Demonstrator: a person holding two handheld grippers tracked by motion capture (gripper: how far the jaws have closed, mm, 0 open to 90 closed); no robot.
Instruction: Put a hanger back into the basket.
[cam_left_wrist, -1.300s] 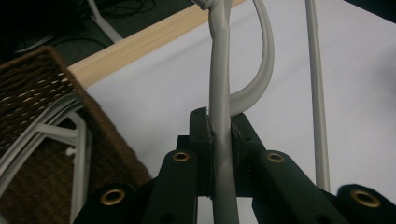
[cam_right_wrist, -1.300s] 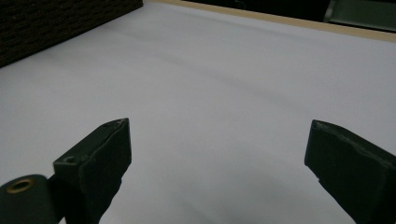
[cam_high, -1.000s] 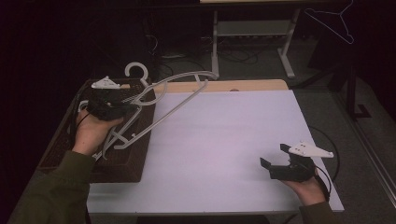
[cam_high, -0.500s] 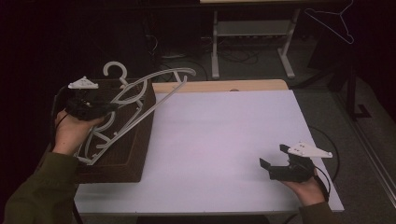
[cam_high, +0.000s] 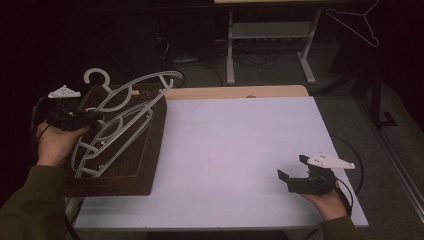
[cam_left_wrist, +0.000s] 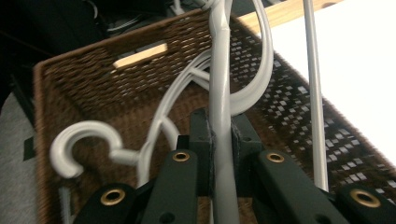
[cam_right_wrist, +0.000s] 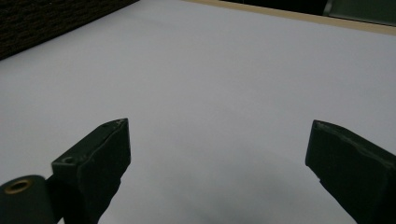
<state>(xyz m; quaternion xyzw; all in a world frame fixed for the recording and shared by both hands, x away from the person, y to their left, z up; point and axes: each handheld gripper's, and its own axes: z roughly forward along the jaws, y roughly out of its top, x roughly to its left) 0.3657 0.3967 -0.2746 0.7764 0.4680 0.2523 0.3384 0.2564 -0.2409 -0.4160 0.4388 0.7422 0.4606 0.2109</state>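
Note:
A white plastic hanger (cam_high: 131, 106) lies tilted across a brown wicker basket (cam_high: 150, 160) at the table's left end, its hook (cam_high: 95, 76) at the far left. My left gripper (cam_high: 91, 120) is shut on one of its arms. In the left gripper view the black jaws pinch the hanger's grey-white bar (cam_left_wrist: 219, 93) at the left gripper's tips (cam_left_wrist: 220, 135), above the basket's weave (cam_left_wrist: 84, 84). More white hanger parts, one with a hook (cam_left_wrist: 77, 144), lie below. My right gripper (cam_high: 292, 167) rests open over the white table (cam_high: 235, 150) near the front right, and the right gripper (cam_right_wrist: 217, 149) holds nothing.
A wooden strip (cam_high: 235, 92) runs along the table's far edge. Behind it stands a metal rack (cam_high: 270, 35) on a floor with cables. A thin wire hanger (cam_high: 357, 25) hangs at the top right.
My left hand has carried the hanger leftward, from over the table's left edge to over the basket. The right hand has stayed where it was.

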